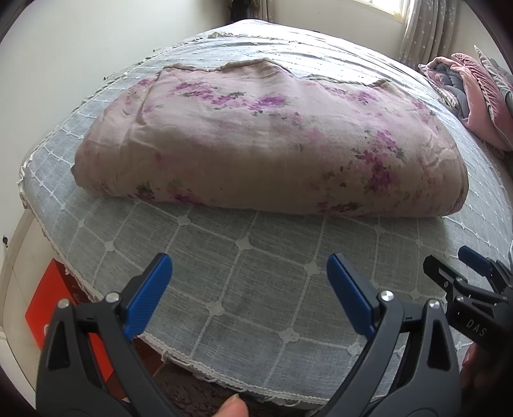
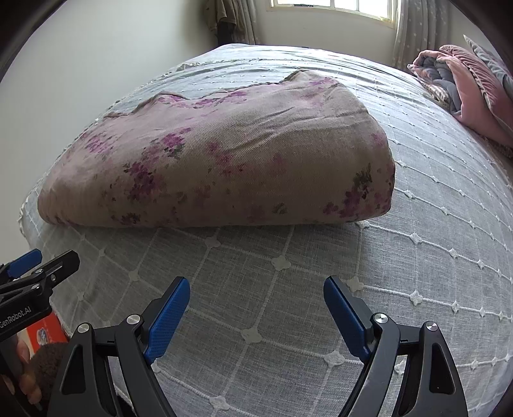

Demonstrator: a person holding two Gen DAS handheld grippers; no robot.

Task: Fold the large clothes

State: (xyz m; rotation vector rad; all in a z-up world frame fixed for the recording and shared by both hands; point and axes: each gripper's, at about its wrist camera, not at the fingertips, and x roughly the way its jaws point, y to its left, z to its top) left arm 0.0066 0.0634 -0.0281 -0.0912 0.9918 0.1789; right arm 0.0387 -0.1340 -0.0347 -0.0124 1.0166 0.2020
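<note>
Beyond both wide-open hand-held grippers [image 1: 250, 266] [image 2: 256, 288], folded floral quilt [image 1: 266, 141], untouched.

Left gripper [image 1: 249, 276] jaws spread wide, holding nothing. Right gripper [image 2: 256, 300] likewise spread and unloaded, positioned at its 3 o'clock.

— What sort of room is this?

— A bedroom. A large bed covered by a grey woven bedspread with a white stitched grid and small clover motifs [image 2: 416, 256] fills most of it, edged by a white fringe [image 1: 224, 381].

— And the walls?

— Plain off-white wall [image 2: 112, 48] on the left. At the far end, a white-framed window [image 2: 333, 8] lets in bright daylight beside a grey star-printed curtain [image 2: 413, 35].

— Anything else?

— Pink and grey pillows and bedding [image 2: 465, 93] piled on the right, and a red-orange box [image 1: 48, 298] low beside the bed's left corner.
</note>
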